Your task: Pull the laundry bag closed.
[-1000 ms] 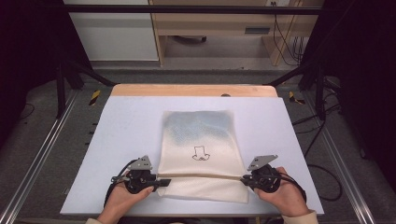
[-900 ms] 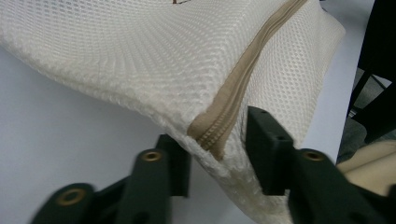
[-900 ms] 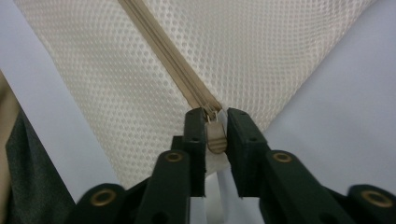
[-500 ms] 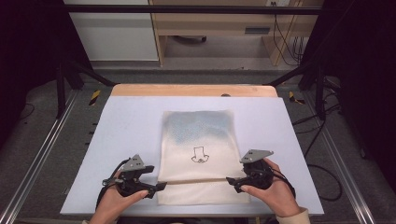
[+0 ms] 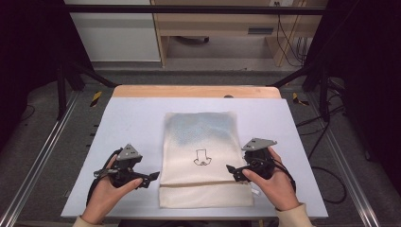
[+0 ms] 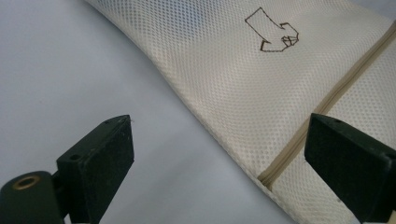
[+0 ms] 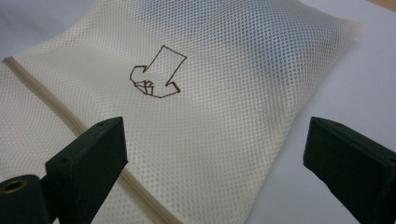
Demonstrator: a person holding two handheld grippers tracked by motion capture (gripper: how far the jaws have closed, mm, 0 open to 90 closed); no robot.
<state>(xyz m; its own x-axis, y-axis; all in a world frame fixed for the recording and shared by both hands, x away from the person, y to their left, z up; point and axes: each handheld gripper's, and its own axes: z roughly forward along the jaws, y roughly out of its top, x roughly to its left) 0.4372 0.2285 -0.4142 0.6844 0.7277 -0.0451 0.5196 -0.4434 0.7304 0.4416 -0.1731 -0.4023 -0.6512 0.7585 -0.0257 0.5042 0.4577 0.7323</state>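
Observation:
A cream mesh bag (image 5: 201,137) lies flat in the middle of the table, with a drawn arrow mark (image 5: 202,158) and a zipper seam (image 5: 203,185) near its front end. My left gripper (image 5: 153,176) hovers open at the bag's left edge beside the seam. My right gripper (image 5: 230,170) hovers open at the right edge. Both pairs of jaws have just been opening and press on nothing. In the left gripper view the bag (image 6: 233,70) and zipper (image 6: 299,140) lie below the spread jaws. The right gripper view shows the bag (image 7: 224,60) and mark (image 7: 156,72) under its jaws.
The table has a pale blue top (image 5: 127,118) with a wooden strip (image 5: 196,91) along its far edge. Metal rails (image 5: 42,161) run down both sides. Cables (image 5: 326,175) trail on the floor at the right.
Both grippers were shut on the bag's side edges at the zipper seam. They have opened, let go and lifted slightly. The bag's front end has settled flat.

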